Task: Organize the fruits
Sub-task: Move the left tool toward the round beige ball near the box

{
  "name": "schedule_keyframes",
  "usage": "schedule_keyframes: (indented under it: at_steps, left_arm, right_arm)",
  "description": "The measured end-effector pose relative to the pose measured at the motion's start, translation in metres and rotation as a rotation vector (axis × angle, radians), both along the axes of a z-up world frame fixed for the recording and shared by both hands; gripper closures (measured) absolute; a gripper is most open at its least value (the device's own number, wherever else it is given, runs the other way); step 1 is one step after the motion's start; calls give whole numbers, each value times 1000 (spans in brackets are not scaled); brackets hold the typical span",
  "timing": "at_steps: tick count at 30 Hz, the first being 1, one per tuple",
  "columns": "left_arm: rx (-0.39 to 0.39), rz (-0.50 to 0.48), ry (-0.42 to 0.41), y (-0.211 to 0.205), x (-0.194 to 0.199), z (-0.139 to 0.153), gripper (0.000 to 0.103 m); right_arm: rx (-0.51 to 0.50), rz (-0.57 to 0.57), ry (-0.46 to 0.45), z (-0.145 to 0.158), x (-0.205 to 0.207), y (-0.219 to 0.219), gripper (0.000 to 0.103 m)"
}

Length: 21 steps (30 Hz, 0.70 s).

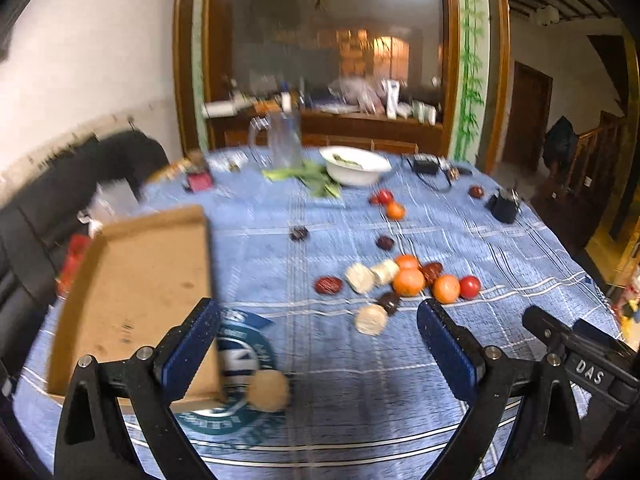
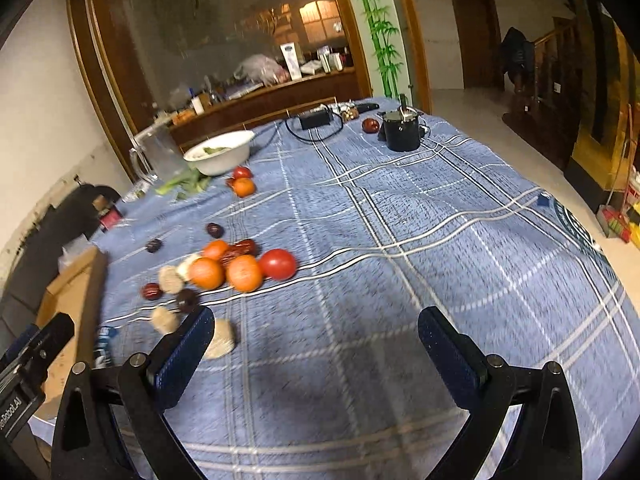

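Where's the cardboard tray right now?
Cardboard tray sits at the table's left edge in the left wrist view, beside the left claw, left of the fruit cluster.

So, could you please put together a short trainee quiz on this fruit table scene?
1. True or false: the left gripper is shut on an orange.
2. The red tomato in the main fruit cluster lies at which end: A) nearest the cardboard tray, B) farthest from it?
3. Fill in: the white bowl sits beside a clear ____.

Key:
1. False; both it and the right gripper are open and hold nothing.
2. B.
3. Pitcher.
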<state>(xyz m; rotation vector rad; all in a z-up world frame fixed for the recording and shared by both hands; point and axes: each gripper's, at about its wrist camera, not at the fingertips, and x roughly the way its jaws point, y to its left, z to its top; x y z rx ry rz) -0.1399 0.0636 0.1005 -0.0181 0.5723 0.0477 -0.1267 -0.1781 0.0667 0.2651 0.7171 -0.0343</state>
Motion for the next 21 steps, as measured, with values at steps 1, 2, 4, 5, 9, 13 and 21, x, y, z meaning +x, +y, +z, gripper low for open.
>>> schedule_keyframes:
  at_steps: [1,2,4,5,9,13,21]
  left_arm:
    - [0,9,-16,3,-5,4,4]
    - [-7,13,-23,6,-9,7,4]
    - [-24,19,-35,13,-15,11,4]
    - [-28,20,-36,14,-17,12,4]
    - [-60,-10,-52,22,-28,14,4]
    - [-55,-33,-57,21,-38,12,4]
    - [-46,-64,-17,20,-47,-3,4]
  right_arm:
    - [-9,-2,-9,3,-5,3,1]
    - [-30,-8,-25,7,-11,8,1]
    - [-67,-16,-60,15,-22,17,1]
    - [-84,-14,-77,19,-27,22,1]
    - [-131,5,-134,28,-41,36,1]
    - [-134,19,-132,26,-47,43,1]
    - [-114,31,-97,5,-58,50,1]
